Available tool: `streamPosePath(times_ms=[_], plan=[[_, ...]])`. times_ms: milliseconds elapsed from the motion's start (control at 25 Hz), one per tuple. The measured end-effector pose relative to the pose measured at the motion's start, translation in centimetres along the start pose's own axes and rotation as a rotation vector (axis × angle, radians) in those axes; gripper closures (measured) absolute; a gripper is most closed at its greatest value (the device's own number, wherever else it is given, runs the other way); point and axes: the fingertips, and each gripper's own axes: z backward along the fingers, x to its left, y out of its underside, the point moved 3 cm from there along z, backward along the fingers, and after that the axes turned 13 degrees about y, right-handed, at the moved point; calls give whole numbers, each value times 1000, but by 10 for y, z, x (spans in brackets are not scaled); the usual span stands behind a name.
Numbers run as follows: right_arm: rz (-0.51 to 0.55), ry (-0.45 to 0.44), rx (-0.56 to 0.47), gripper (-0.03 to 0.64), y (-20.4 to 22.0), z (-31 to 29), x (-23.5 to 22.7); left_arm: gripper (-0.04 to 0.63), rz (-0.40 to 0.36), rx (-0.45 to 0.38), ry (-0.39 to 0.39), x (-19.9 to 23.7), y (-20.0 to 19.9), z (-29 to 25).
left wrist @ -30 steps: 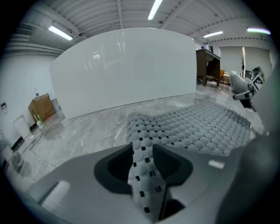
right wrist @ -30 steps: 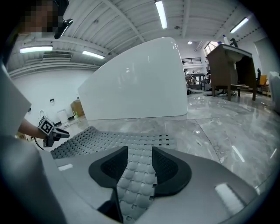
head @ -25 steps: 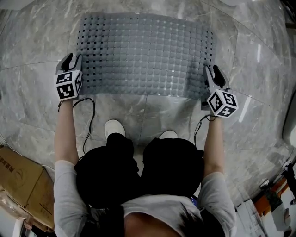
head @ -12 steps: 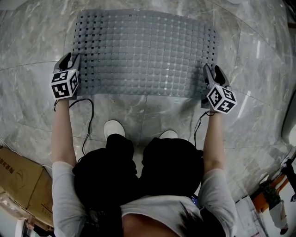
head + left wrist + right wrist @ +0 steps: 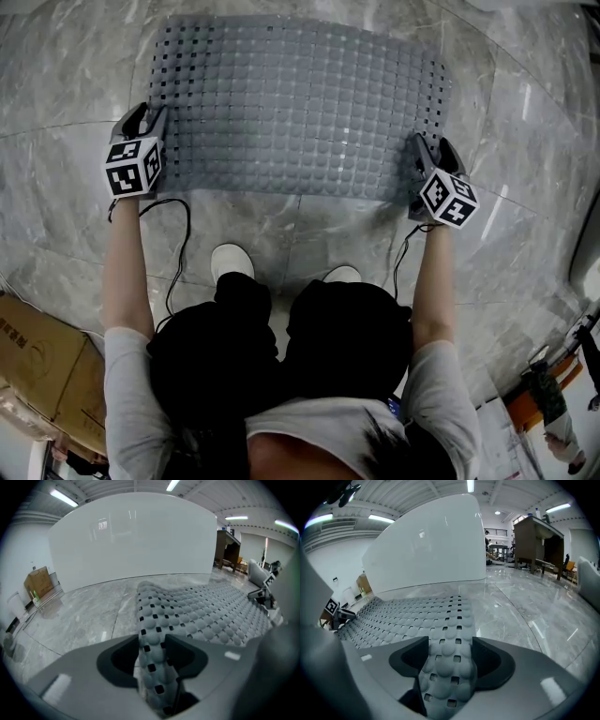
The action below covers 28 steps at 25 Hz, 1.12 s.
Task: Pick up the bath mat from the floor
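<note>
1. Grey marble floor [image 5: 281, 230] carries the bath mat [image 5: 300, 103], spread flat at upper centre.
2. Left gripper [image 5: 148, 114], jaws just easing apart, pinches the mat's left edge.
3. Right gripper [image 5: 427, 148], jaws just opened wide, straddles the right edge.

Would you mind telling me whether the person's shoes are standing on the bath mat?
No, both white shoes stand on the grey floor, apart from the bath mat.
</note>
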Motion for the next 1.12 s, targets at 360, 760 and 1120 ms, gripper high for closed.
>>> streamPosePath(times_ms=[360, 760, 1120], plan=[[-18, 28, 16, 458, -3, 4, -6, 324, 90, -7, -35, 14, 7, -1], [-26, -60, 4, 335, 1, 9, -4, 342, 109, -43, 50, 11, -2, 8], [2, 10, 2, 261, 6, 2, -8, 297, 120, -52, 97, 11, -4, 8]])
